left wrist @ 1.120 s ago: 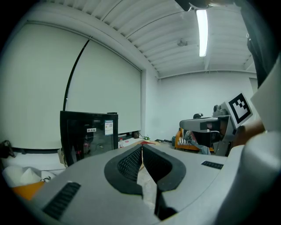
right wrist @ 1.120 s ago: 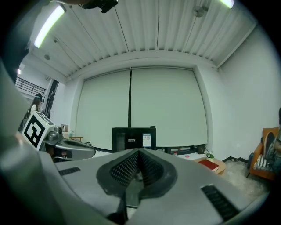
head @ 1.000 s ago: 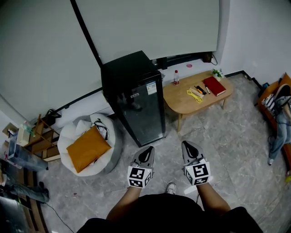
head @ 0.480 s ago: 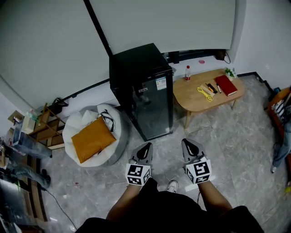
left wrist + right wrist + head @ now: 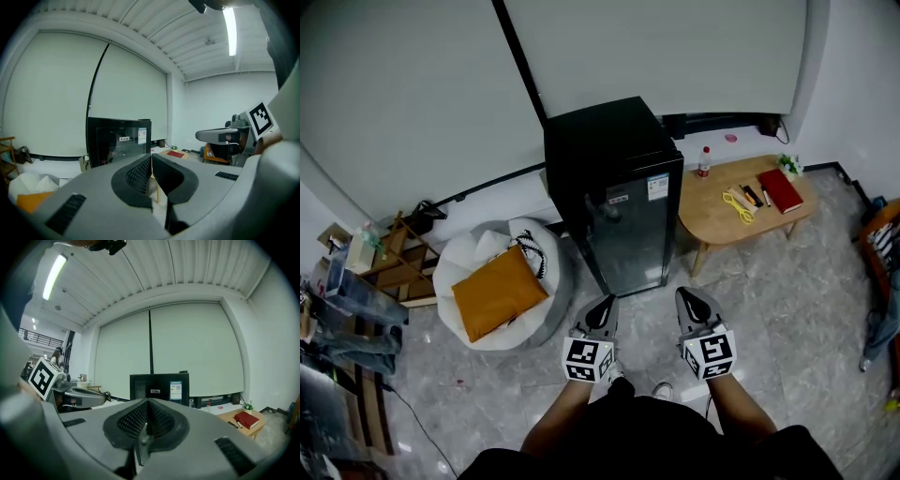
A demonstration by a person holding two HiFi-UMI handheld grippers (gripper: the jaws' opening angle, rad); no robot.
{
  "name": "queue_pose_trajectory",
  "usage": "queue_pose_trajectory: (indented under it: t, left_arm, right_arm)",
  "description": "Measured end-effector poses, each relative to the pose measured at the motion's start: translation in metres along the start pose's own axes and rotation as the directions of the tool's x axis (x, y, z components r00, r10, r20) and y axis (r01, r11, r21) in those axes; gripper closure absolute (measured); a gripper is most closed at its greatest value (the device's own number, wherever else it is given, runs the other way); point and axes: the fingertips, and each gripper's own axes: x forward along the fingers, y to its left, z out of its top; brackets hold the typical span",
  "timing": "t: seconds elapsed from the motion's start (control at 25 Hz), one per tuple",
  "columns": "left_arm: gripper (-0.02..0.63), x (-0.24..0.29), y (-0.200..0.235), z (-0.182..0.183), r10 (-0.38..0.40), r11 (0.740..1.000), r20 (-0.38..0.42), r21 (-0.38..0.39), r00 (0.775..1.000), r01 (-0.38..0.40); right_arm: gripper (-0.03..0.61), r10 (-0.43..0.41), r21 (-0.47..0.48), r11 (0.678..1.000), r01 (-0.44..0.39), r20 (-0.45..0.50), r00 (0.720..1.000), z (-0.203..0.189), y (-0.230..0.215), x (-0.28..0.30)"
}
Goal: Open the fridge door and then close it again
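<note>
A black fridge [image 5: 623, 211] stands just ahead with its door shut, beside a low wooden bench [image 5: 712, 220]. The left claw [image 5: 604, 302] and right claw [image 5: 686, 294] are both closed on nothing, apart from the door, so opening and closing are both yet to do.

Room with pale blinds, stone-pattern floor and low furniture

Two large pale roller blinds [image 5: 403, 94] cover the rear wall, separated by a dark vertical strip [image 5: 523, 70]. A plain white wall [image 5: 862, 94] adjoins on the right. The floor [image 5: 787, 300] is grey, marble-pattern tile. A low wooden counter [image 5: 717, 220] stands near the right corner and carries a red book [image 5: 780, 190], a bottle [image 5: 704, 161] and a small potted plant [image 5: 789, 165]. A white beanbag [image 5: 469, 272] supports an orange cushion [image 5: 497, 292]. A wooden rack [image 5: 398, 272] stands at the left. A ribbed ceiling [image 5: 187, 263] carries a lit tube lamp [image 5: 229, 26].
</note>
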Motion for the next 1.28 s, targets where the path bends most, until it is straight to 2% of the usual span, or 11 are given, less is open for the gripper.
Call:
queue_pose_trajectory:
  t: [0.24, 0.64, 0.96, 1.28]
  left_arm:
    - [0.591, 0.007, 0.051, 0.002, 0.02, 1.0, -0.001, -0.008, 1.0, -0.02]
    - [0.591, 0.021, 0.115, -0.009, 0.042, 0.998, -0.016, -0.041, 0.999, -0.043]
    - [0.591, 0.036, 0.154, -0.022, 0.044, 0.997, -0.036, -0.06, 0.998, -0.046]
    - [0.591, 0.069, 0.185, -0.032, 0.009, 0.999, -0.074, -0.038, 0.997, -0.012]
  right_arm:
    - [0.56, 0.002, 0.024, 1.0, -0.002, -0.006, 1.0, 0.006, 0.018, 0.047]
    - [0.56, 0.063, 0.008, 0.998, -0.063, -0.026, 0.998, 0.009, 0.053, 0.105]
    - [0.56, 0.099, -0.008, 0.995, -0.1, -0.087, 0.991, -0.006, 0.071, 0.141]
    - [0.56, 0.111, 0.011, 0.994, -0.11, -0.131, 0.985, -0.028, 0.089, 0.173]
